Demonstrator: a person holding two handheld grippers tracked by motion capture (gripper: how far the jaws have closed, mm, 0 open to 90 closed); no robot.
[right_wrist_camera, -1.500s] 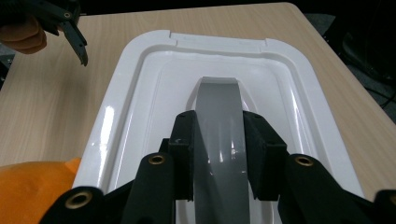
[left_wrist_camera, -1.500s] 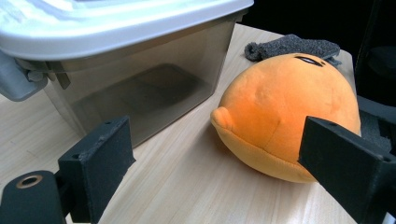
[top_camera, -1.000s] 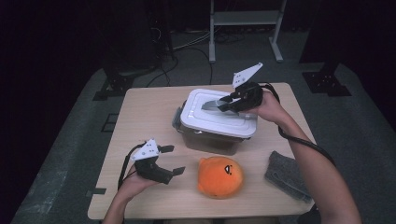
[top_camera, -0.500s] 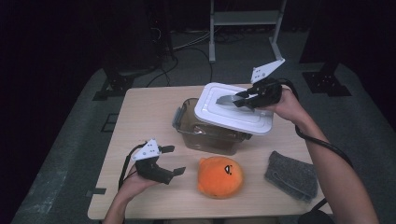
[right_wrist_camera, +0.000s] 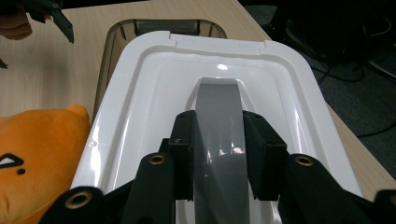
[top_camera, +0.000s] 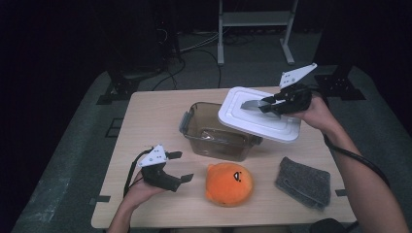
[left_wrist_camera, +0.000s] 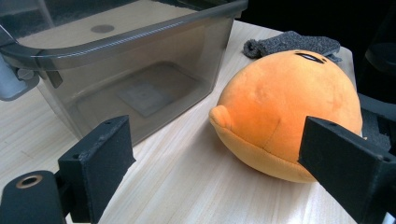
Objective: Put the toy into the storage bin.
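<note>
Two tools at work over a pale wooden tabletop (top_camera: 145,121). Right tool (top_camera: 266,103) clamped on the grey handle (right_wrist_camera: 218,140) of a white lid (top_camera: 257,121), pads pressed against either side of the handle. Lid held in the air, tilted, over the far right corner of the smoky clear container (top_camera: 214,133) and reaching out past it to the right. Container open on top, standing on the tabletop near the middle, a grey latch (left_wrist_camera: 11,84) at one end. Left tool (top_camera: 180,166) wide open with nothing between its pads, low at the near left of the tabletop, aimed at the orange plush toy (top_camera: 228,183). Plush toy on the tabletop just in front of the container, apart from it, near the open left tool but not touched. Grey cloth (top_camera: 303,182) folded at the near right, beside the toy.
</note>
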